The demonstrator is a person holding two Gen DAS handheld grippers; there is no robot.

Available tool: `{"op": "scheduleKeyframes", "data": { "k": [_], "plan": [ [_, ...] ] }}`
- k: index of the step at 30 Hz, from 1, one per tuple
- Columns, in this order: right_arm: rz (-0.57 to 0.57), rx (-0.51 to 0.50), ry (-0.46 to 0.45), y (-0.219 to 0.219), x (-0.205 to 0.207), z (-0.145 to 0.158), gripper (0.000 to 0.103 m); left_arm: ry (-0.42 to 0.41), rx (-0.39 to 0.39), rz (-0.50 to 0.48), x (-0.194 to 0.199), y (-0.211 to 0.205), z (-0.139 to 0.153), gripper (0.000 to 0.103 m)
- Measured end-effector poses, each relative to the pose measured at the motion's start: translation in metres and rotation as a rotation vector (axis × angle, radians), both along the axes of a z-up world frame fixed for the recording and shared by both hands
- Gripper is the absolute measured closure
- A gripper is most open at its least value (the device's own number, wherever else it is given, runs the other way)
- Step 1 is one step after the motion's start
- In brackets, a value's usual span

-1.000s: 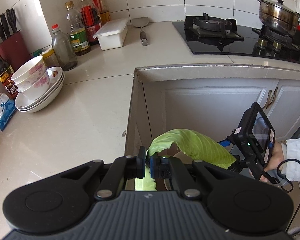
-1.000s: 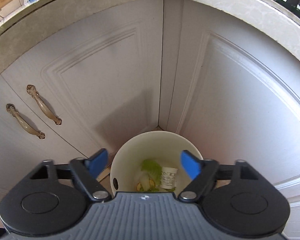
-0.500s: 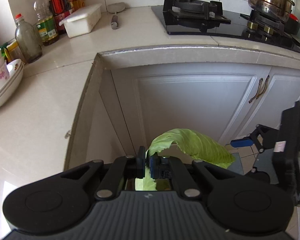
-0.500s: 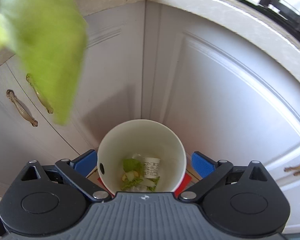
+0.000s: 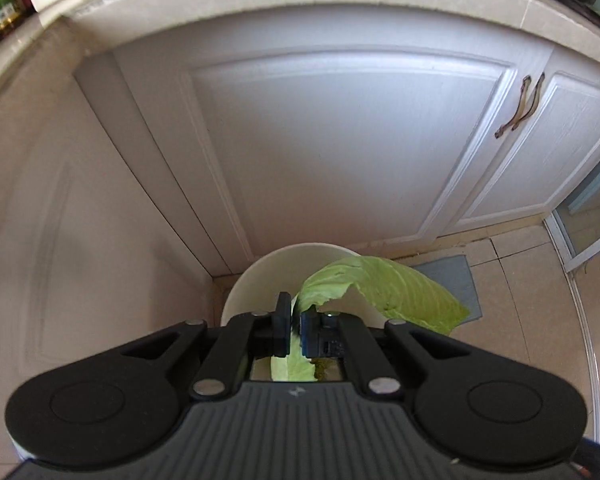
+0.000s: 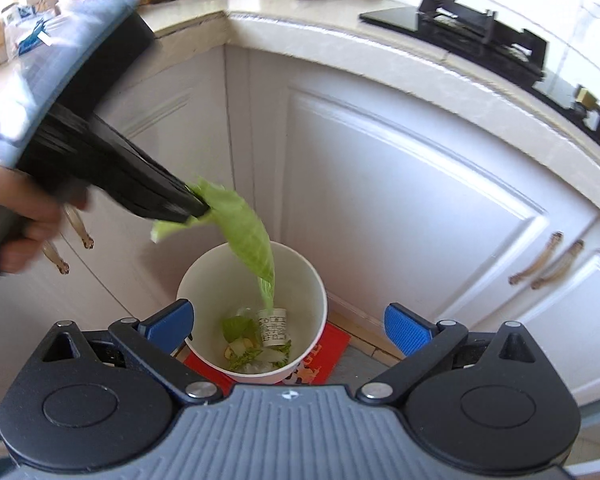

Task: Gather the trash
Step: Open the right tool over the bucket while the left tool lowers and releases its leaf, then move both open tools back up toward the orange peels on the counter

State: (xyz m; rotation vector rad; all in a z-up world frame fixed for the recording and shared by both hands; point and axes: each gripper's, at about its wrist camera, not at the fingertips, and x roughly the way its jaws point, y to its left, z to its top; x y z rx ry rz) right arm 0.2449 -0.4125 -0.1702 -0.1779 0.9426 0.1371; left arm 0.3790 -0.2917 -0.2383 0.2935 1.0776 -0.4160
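Now we are hanging the cabbage leaf (image 6: pixel 244 236) over the white bin (image 6: pixel 300 280), and the drop itself is not yet done. Scraps and a small labelled pot (image 6: pixel 273 326) are already lying in the bottom, so part of the collecting looks finished; whether more trash is waiting on the counter (image 6: pixel 340 40) we cannot tell. Our left gripper (image 5: pixel 295 322) is pinching the leaf's stem end, jaws all but closed on it, and the blade is curling forward and off to its right, drooping below the fingertips with its tip dipping inside the bin's mouth. Our right gripper (image 6: pixel 288 322) is holding nothing, jaws spread as wide as they go after just opening further, the bin sitting just ahead between its blue pads (image 6: pixel 404 324)
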Motion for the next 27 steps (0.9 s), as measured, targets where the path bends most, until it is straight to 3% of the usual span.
{"op": "scheduleKeyframes", "data": {
  "k": [3,5,7,8,20,27],
  "plan": [
    [-0.033,-0.001,-0.015,-0.004,-0.008,0.01,0.0,-0.01,0.032,-0.005,0.006,-0.008,-0.014,0.088],
    [-0.056,-0.002,-0.021,-0.007,-0.014,0.014,0.0,-0.015,0.045,-0.016,0.009,-0.011,-0.018,0.062],
    [-0.075,-0.003,-0.028,-0.009,-0.018,0.018,0.0,-0.04,0.047,-0.016,0.008,-0.014,-0.02,0.017],
    [-0.083,-0.004,-0.03,-0.011,-0.019,0.02,0.0,-0.065,0.054,-0.012,0.006,-0.014,-0.018,0.011],
    [-0.086,0.0,-0.043,-0.008,-0.021,0.028,0.0,-0.175,0.058,-0.037,-0.004,-0.017,0.009,0.009],
    [-0.065,-0.013,-0.051,-0.004,-0.02,0.039,0.0,-0.198,-0.01,-0.035,-0.019,-0.01,0.047,0.009]
  ]
}}
